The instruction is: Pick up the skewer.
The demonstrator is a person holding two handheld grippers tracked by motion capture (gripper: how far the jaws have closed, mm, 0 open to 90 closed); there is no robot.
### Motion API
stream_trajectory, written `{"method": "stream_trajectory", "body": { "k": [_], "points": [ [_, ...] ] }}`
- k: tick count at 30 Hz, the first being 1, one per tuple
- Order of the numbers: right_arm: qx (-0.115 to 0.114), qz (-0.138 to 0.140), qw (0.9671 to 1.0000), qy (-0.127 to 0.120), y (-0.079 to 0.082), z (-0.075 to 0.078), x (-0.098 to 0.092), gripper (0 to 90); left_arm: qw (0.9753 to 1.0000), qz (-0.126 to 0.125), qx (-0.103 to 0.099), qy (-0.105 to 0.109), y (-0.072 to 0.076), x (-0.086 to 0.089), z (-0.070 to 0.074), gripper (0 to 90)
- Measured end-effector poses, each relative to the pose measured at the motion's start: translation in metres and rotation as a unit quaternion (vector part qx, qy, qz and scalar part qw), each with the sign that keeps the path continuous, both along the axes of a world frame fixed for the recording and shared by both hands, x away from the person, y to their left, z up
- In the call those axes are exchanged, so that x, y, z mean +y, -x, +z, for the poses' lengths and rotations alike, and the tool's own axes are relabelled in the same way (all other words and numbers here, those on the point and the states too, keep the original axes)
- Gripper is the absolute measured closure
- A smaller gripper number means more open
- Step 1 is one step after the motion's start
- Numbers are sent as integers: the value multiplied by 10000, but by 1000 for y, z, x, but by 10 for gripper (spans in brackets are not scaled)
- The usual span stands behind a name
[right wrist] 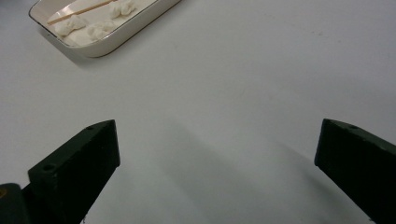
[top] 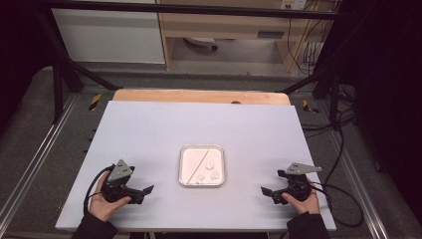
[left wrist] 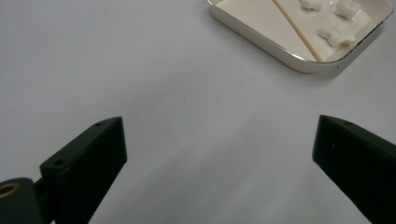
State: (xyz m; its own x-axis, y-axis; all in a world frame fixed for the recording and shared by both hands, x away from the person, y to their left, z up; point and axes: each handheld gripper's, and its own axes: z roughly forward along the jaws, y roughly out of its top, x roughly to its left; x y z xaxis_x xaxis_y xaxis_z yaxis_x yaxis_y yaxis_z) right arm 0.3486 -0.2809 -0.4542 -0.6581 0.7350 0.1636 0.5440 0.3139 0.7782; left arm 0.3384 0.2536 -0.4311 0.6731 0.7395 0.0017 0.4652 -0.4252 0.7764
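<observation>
A shallow white tray [top: 182,167] with a metal rim sits in the middle of the white table. In it lie a thin wooden stick [top: 197,161] set diagonally and three small white lumps [top: 211,170]. My left gripper [top: 145,191] rests at the table's near left, held by a hand, jaws wide open with nothing between them. My right gripper [top: 265,192] rests at the near right, also wide open. The left gripper view has the tray [left wrist: 261,44], stick [left wrist: 299,32] and lumps [left wrist: 335,35] at upper right. The right gripper view has the tray [right wrist: 116,39] and lumps [right wrist: 70,25] at upper left.
The white tabletop [top: 199,124] lies over a wooden board [top: 199,96] at the far edge. A black frame and cables [top: 343,124] stand around the table. Shelving and a white cabinet [top: 109,35] lie beyond.
</observation>
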Motion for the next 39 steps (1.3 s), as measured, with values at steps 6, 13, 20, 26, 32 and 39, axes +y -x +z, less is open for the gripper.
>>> {"method": "stream_trajectory", "body": {
  "k": [6,13,20,26,32,39],
  "points": [
    [13,-9,10000,24,0,0,0,7,9999,32,7,-99,-1,-10,5,29],
    [-4,-10,10000,42,0,0,0,7,9999,-57,-11,-160,-5,-25,14,30],
    [-2,-5,10000,51,0,0,0,7,9998,-135,-11,-162,-11,-48,22,49],
    [1,6,10000,68,-1,-1,0,7,9995,-258,-11,-208,-16,-72,28,67],
    [9,9,10000,70,0,-1,1,7,9992,-220,48,-324,-24,-94,28,97],
    [34,11,10000,84,-1,-1,1,7,9991,-117,124,-400,-34,-113,23,181]
  ]
}}
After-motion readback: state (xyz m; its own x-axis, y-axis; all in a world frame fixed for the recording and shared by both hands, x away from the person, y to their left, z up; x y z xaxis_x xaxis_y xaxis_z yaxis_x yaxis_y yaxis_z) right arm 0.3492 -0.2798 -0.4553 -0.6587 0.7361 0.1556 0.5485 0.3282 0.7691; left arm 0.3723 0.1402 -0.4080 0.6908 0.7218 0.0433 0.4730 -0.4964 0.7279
